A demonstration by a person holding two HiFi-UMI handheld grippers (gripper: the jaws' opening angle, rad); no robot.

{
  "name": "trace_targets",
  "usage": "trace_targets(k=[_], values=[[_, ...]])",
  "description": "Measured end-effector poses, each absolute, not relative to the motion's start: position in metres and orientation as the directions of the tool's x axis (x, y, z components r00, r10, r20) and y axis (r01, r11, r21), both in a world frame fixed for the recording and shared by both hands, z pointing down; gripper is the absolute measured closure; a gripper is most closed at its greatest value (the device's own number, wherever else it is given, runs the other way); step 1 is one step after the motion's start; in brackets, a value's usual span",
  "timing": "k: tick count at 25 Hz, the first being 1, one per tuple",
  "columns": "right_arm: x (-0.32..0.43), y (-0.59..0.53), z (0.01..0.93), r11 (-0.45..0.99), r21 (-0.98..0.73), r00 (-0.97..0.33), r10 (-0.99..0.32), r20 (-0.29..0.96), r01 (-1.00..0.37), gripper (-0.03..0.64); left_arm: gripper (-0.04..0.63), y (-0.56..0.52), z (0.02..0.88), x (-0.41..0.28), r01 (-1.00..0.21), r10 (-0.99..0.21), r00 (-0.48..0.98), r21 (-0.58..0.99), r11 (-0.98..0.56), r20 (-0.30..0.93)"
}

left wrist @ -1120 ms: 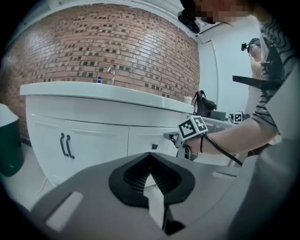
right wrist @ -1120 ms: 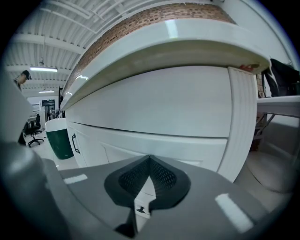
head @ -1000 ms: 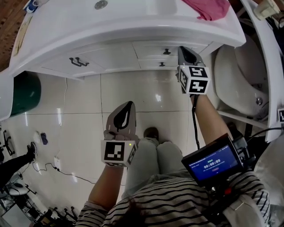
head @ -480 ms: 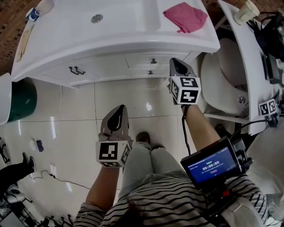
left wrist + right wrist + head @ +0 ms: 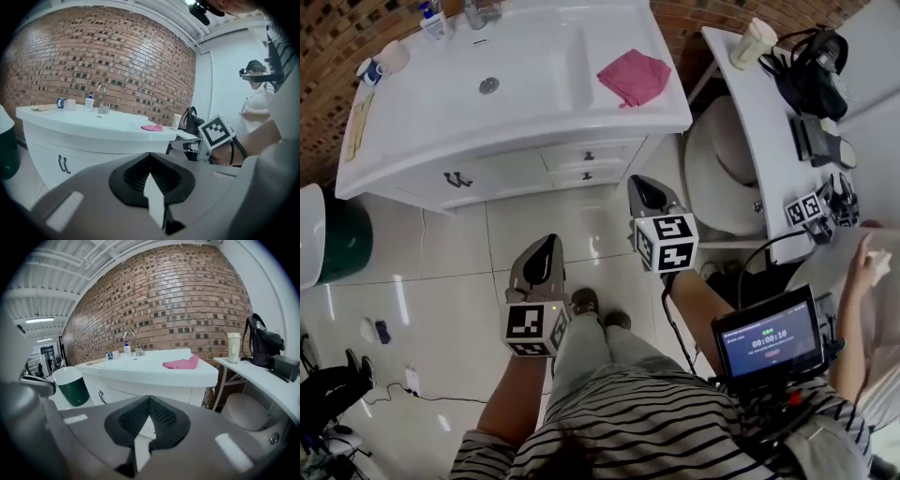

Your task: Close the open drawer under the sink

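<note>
Backing off from the smooth white counter (image 5: 394, 136), the left claw (image 5: 547, 246) and right claw (image 5: 639, 186) are now farther away, both pinched closed on nothing. Its flat drawer (image 5: 588, 157) sits shut under the sink (image 5: 502, 70).

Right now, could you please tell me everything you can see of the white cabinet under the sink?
The white cabinet stands on the tiled floor beneath the sink top. Its front looks smooth and painted. In the head view, two dark curved handles sit side by side at its left, and two shallow drawers are stacked at its right, each with a small dark knob. Both drawers look flush, none open. The left hand-held gripper and the right hand-held gripper are held clear of it, jaws together.
</note>
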State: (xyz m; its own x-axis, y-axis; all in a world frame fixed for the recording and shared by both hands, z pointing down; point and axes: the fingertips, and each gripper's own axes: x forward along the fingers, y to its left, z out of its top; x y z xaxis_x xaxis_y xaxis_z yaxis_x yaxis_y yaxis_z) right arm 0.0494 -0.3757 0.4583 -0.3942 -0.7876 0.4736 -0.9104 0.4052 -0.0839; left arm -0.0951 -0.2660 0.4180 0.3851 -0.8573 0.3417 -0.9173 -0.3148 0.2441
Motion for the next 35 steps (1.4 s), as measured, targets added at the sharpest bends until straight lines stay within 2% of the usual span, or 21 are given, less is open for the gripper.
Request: trace_targets(k=[5, 14, 25, 35], values=[[0.039, -0.320, 0.420, 0.459, -0.131, -0.459, -0.734, 0.501, -0.879, 0.615, 0.580, -0.249, 0.374, -0.072, -0.903, -0.851, 0.419, 0.248, -0.351, 0.317], [0.022, -0.214, 0.354, 0.641, -0.113, -0.610, -0.639, 0.469, -0.759, 0.615, 0.580, -0.186, 0.324, -0.061, -0.915, -0.865, 0.396, 0.207, -0.345, 0.309], [0.042, -0.148, 0.319, 0.676, -0.130, -0.661, -0.632, 0.403, -0.726, 0.615, 0.580, -0.115, 0.288, -0.061, -0.951, -0.913, 0.295, 0.182, -0.251, 0.281], [0.040, -0.100, 0.320, 0.658, -0.130, -0.642, -0.640, 0.422, -0.742, 0.615, 0.580, -0.076, 0.284, -0.105, -0.962, -0.927, 0.250, 0.178, -0.206, 0.279]])
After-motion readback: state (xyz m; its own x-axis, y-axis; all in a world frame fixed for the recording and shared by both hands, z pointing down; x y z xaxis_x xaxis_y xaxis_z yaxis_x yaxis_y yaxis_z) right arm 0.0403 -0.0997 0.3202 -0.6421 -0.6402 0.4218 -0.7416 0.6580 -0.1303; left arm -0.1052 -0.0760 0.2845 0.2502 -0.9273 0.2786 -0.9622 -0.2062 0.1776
